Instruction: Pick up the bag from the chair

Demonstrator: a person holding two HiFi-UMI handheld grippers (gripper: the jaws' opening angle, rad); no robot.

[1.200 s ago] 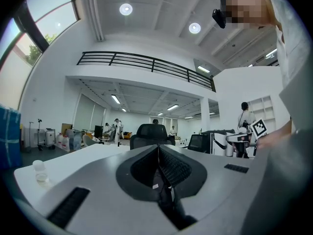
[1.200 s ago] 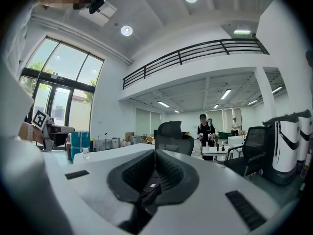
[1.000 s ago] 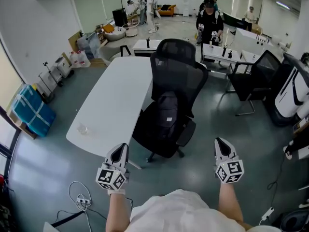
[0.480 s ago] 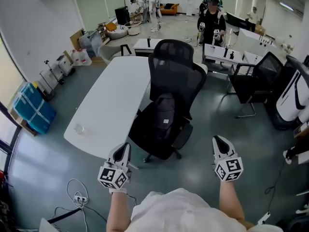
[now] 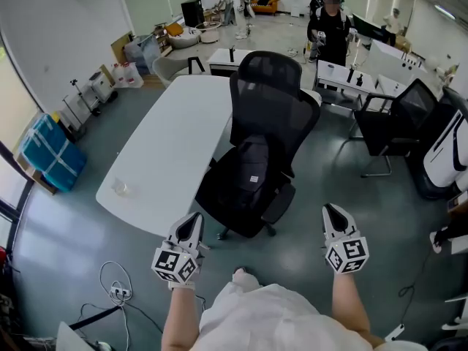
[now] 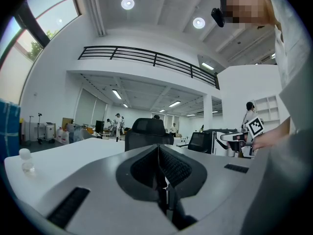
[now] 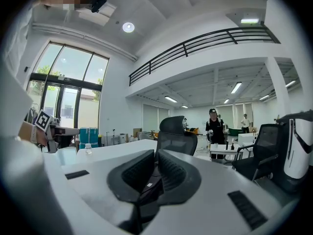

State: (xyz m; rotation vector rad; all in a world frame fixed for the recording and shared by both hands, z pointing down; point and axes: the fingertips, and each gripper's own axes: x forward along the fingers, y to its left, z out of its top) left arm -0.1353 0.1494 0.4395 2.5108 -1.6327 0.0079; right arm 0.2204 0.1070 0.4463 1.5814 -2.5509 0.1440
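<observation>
Left gripper and right gripper, both pressed together and empty, edge nearer the chair at the table's edge; bag untouched.

Big open office, grey floor all round. Long white table at 11 o'clock, black office chair at 12, spare black chair at 2, blue crates at 9. Tall windows, railed balcony, round ceiling lights
</observation>
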